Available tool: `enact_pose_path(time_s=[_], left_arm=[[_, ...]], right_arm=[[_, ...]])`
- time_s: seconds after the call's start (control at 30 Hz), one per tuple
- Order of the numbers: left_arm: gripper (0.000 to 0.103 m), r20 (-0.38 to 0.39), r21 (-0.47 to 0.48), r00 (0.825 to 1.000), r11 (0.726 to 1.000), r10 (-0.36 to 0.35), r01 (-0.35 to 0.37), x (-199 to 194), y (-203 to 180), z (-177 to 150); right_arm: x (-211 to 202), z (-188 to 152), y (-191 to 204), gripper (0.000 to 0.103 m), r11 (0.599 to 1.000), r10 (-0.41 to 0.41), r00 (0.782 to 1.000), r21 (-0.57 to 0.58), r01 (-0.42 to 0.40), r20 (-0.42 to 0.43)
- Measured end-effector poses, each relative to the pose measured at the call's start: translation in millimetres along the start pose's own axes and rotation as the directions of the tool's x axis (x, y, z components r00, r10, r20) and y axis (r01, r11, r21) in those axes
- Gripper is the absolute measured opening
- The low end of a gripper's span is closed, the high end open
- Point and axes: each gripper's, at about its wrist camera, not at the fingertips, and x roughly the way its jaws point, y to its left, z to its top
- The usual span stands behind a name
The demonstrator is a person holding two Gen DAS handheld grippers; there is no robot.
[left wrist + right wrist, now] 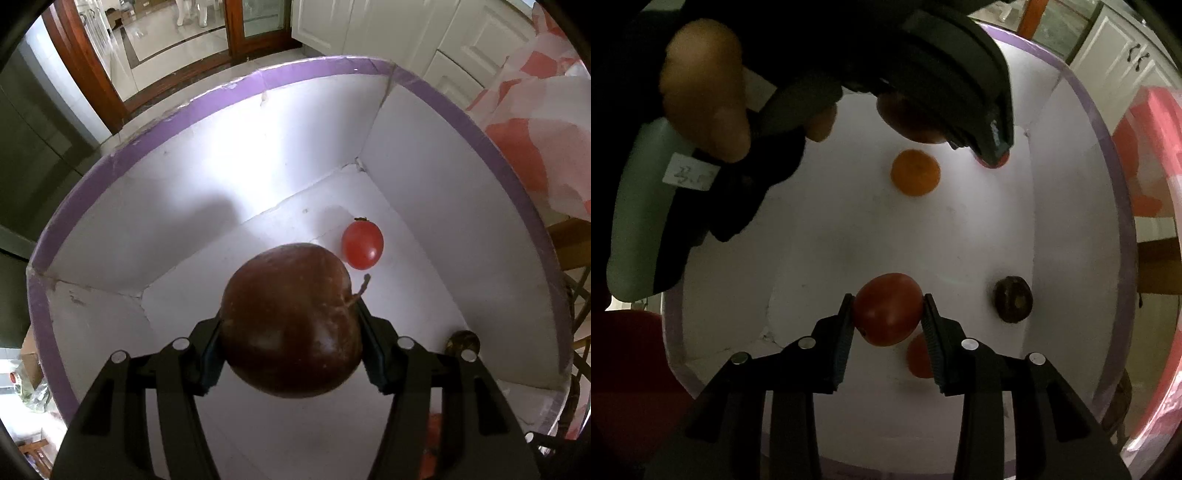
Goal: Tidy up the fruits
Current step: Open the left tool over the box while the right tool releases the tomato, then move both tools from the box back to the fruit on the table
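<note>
My left gripper (290,317) is shut on a dark red apple (291,321) with a short stem, held above the floor of a white box with a purple rim (295,70). A small red tomato (362,243) lies on the box floor just beyond it. In the right wrist view my right gripper (888,301) is shut on a red tomato (888,310) inside the same box (1123,206). An orange (915,171) and a dark brown fruit (1013,300) lie on the floor. An orange-red fruit (918,356) is partly hidden behind the right finger.
A person's hand (701,92) grips the left tool, whose black fingers (982,122) reach into the box from above. A pink-and-white bag (535,147) lies to the right of the box. White cabinets (369,29) and a wooden-framed glass door (236,26) stand behind.
</note>
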Motion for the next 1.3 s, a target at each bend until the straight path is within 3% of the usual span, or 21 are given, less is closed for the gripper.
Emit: enact_pose_path(time_s=[0.17,0.23,0.3,0.67,0.83,1.0,1.1,1.17,1.27,1.3], left_arm=[[0.063,-0.007,-0.011,1.0,1.0,0.004,-0.004,3.1,-1.7,-0.4],[0.072,0.028,-0.012,0.999,1.0,0.029,-0.028,3.5,-1.7,6.7],[0.079,0.049,-0.015,0.998,0.999,0.046,-0.045,-0.8,-1.5,8.9],[0.082,0.097,-0.003,0.994,0.999,0.051,-0.05,-11.5,-9.3,13.2],[0.083,0.137,0.013,0.989,0.998,0.051,-0.054,-27.3,-18.9,15.2],[0.084,0.204,0.024,0.978,0.998,0.049,-0.055,-49.2,-27.8,21.0],[0.084,0.281,0.03,0.959,0.998,0.047,-0.058,-72.2,-35.7,25.9],[0.094,0.344,0.034,0.938,0.998,0.035,-0.05,-89.4,-43.1,27.3],[0.1,0.483,0.034,0.876,0.998,0.023,-0.045,-123.7,-58.8,24.6],[0.101,0.531,0.045,0.847,0.998,0.016,-0.047,-137.3,-68.2,22.5]], right_arm=[[-4.0,-0.3,2.7,0.039,1.0,-0.012,1.0,0.004,0.012,0.013],[-7.2,-2.0,2.4,0.043,1.0,-0.011,1.0,0.011,0.011,0.021],[-8.9,-2.8,2.3,0.053,1.0,-0.01,0.999,0.022,0.009,0.032],[-36.5,-5.8,1.6,0.065,0.998,-0.015,0.988,0.063,0.005,0.153],[-70.3,-11.7,-3.1,0.066,0.997,-0.028,0.96,0.079,0.007,0.278],[-112.5,-20.3,-6.4,0.074,0.995,-0.053,0.914,0.103,0.013,0.402],[-138.3,-27.8,-12.2,0.078,0.99,-0.077,0.881,0.139,0.013,0.467],[-160.4,-37.2,-17.7,0.082,0.985,-0.114,0.849,0.173,0.027,0.516],[-194.4,-56.3,-26.0,0.087,0.973,-0.18,0.796,0.222,0.059,0.578],[-202.5,-64.5,-31.6,0.087,0.968,-0.206,0.775,0.242,0.07,0.598]])
